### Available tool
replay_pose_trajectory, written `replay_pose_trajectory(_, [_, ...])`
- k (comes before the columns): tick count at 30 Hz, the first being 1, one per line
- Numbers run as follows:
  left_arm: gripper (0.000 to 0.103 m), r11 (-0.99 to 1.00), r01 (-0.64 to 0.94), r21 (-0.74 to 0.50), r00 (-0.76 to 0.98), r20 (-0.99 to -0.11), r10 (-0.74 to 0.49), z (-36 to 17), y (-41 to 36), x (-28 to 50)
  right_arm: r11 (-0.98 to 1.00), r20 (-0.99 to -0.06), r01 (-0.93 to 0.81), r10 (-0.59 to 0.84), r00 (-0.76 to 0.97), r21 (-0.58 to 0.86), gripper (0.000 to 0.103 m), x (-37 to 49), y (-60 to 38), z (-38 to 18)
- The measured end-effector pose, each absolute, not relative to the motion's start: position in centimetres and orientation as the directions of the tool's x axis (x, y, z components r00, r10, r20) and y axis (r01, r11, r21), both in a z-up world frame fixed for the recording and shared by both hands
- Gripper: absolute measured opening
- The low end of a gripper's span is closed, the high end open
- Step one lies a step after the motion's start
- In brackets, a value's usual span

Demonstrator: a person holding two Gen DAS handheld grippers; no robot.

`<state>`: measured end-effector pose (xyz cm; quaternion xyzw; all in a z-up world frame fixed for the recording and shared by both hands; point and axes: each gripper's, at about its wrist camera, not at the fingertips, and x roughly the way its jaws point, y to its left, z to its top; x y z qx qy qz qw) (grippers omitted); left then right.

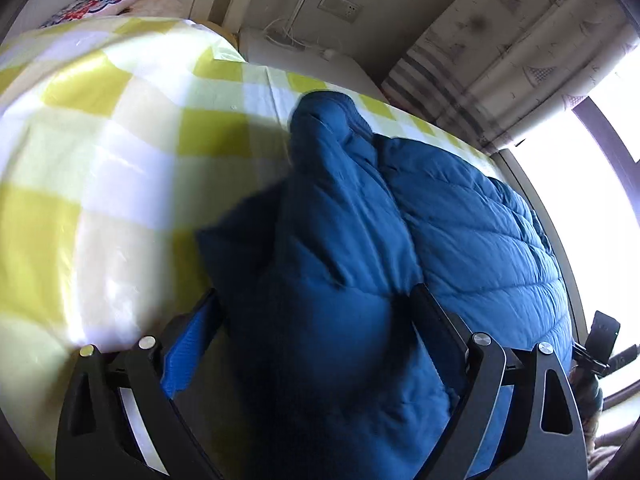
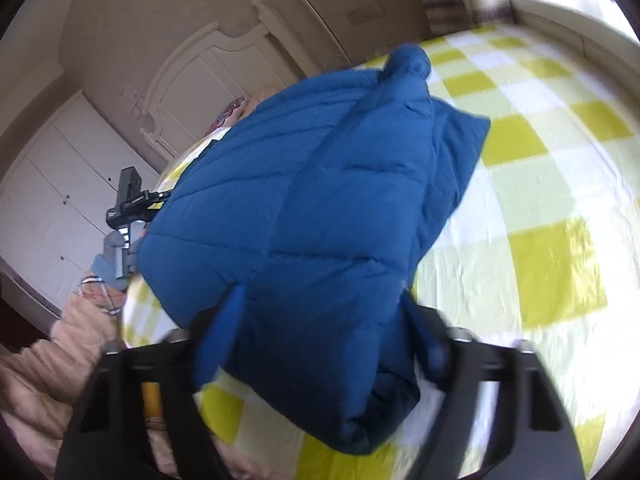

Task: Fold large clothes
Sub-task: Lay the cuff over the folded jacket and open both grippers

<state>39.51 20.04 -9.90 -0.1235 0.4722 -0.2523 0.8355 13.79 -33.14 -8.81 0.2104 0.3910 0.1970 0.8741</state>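
Observation:
A blue quilted puffer jacket (image 1: 460, 220) lies folded in a thick bundle on the yellow-and-white checked bedsheet (image 1: 100, 160). My left gripper (image 1: 316, 292) stands wide open astride its near fold. A gap shows between the left blue pad (image 1: 188, 344) and the fabric. In the right wrist view the same jacket (image 2: 312, 200) stretches away from me. My right gripper (image 2: 322, 292) is open around its near end, with the padded cloth filling the space between the fingers. Part of the right-hand finger is hidden behind the jacket.
A white headboard (image 2: 224, 68) and white wardrobe (image 2: 52, 200) stand beyond the bed. A bright window (image 1: 592, 208) and patterned curtain (image 1: 500, 52) lie past the far side. A patterned pillow (image 1: 96, 0) sits at the head. Peach bedding (image 2: 48, 368) hangs at the bed edge.

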Motion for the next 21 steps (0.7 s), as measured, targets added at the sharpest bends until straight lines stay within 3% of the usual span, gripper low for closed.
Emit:
replay_pose_trajectory(1, [0.086,0.845,0.294,-0.446,0.434,-0.726,-0.534,-10.0,20.0,39.0,0.843,-0.593,-0.192,0.497,0.633,0.502,0.047,14.2,-33.3,-8.6])
replay_pose_trajectory(4, [0.083,0.833,0.253,-0.491,0.448,-0.704,-0.551,-10.2,20.1,36.8,0.844,-0.593,-0.182,0.493,0.637,0.505,0.035,15.9,-35.2,-8.3])
replay_pose_trajectory(12, [0.083,0.873,0.147,-0.465,0.562,-0.687,-0.461,-10.3,17.1,27.4,0.884,-0.648,-0.101,0.409,0.643,0.457,0.036,25.5,-39.9,-7.0])
replay_pose_trajectory(15, [0.084,0.937,0.049,-0.346,0.666,-0.688,-0.289,-7.9,17.5,25.7,0.926,-0.705,-0.039,0.314,0.636,0.376,0.052,27.6,-39.4,-6.1])
replay_pose_trajectory(17, [0.085,0.978,-0.047,-0.201,0.792,-0.604,-0.087,-3.7,17.8,24.1,0.969,-0.712,0.012,0.175,0.680,0.249,0.060,27.1,-38.1,-3.9])
replay_pose_trajectory(18, [0.088,0.983,-0.059,-0.174,0.828,-0.558,-0.049,-2.0,17.5,23.7,0.981,-0.683,0.024,0.115,0.721,0.191,0.068,26.9,-37.1,-2.1])
replay_pose_trajectory(20, [0.093,0.989,-0.026,-0.144,0.895,-0.445,-0.041,2.0,15.1,23.2,0.991,-0.582,-0.002,0.081,0.809,0.136,0.094,26.7,-34.3,1.1])
replay_pose_trajectory(21, [0.099,0.991,0.013,-0.136,0.905,-0.421,-0.070,3.1,13.5,23.3,0.993,-0.550,-0.022,0.084,0.831,0.120,0.098,26.6,-33.1,2.0])
